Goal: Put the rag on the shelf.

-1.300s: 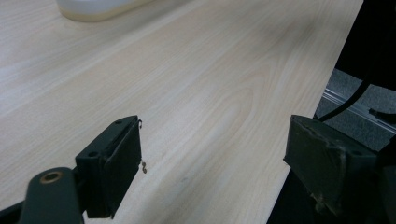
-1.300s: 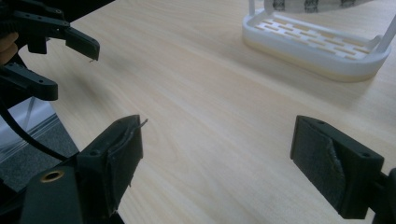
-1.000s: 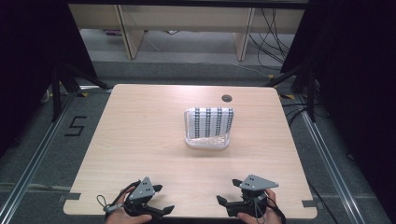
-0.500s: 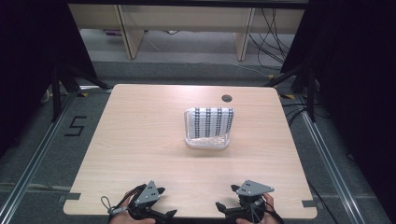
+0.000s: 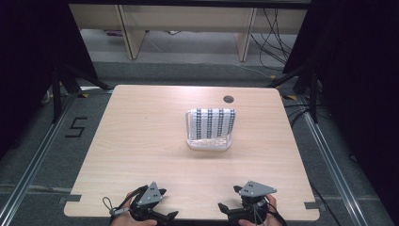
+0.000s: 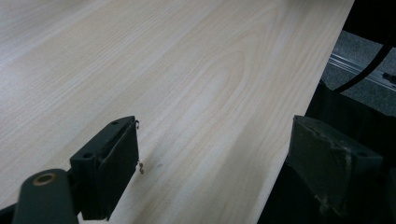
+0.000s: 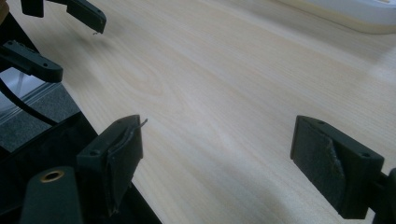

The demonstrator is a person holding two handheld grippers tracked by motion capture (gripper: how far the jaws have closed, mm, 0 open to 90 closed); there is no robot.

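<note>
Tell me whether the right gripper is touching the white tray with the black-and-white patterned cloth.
Apart. The high view shows the right gripper at the table's near edge, with bare wooden table between it and the white tray holding the patterned cloth.

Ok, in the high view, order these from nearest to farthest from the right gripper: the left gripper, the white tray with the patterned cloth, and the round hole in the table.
1. left gripper, beside it at the near edge.
2. white tray, mid-table.
3. round hole, near the far edge.

Lighting, as I read it: pale wooden table (image 5: 141,155) evenly bright under overhead light; surroundings dark. My gripper views are soft, near black jaws blurred, shadows faint.
</note>
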